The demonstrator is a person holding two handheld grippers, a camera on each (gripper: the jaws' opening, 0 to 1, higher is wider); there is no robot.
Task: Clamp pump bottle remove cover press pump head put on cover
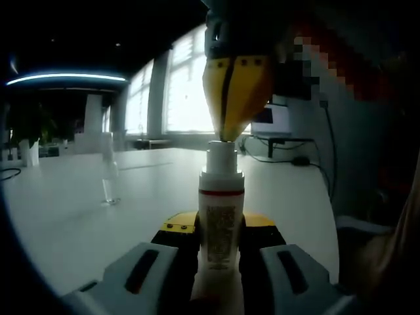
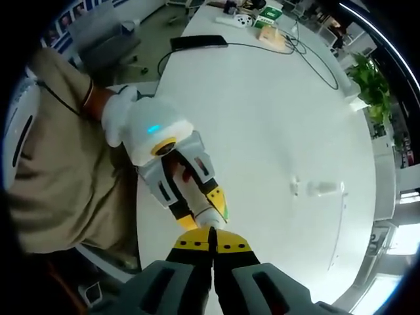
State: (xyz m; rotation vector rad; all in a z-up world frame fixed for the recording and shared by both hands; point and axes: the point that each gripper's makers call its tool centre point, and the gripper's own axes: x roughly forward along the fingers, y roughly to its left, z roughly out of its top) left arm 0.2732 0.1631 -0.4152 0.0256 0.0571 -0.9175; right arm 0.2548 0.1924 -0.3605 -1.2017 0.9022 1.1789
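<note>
A white pump bottle (image 1: 221,197) with a red band stands upright on the white table (image 1: 65,216), and my left gripper (image 1: 220,224) is shut on its body. My right gripper (image 1: 228,133) comes down from above with its yellow jaws shut, tip resting on the pump head (image 1: 221,154). The clear cover (image 1: 109,178) stands apart on the table to the left. In the right gripper view my right gripper (image 2: 211,237) points down at the bottle's top (image 2: 209,215), which my left gripper (image 2: 197,197) grips. The cover (image 2: 321,189) sits farther out on the table (image 2: 275,98).
A person in beige (image 2: 59,164) with a white glove (image 2: 118,111) stands at the table's edge. A black flat device (image 2: 199,42) and cables lie at the far end, beside a grey chair (image 2: 108,39). A monitor (image 1: 272,121) stands behind the bottle.
</note>
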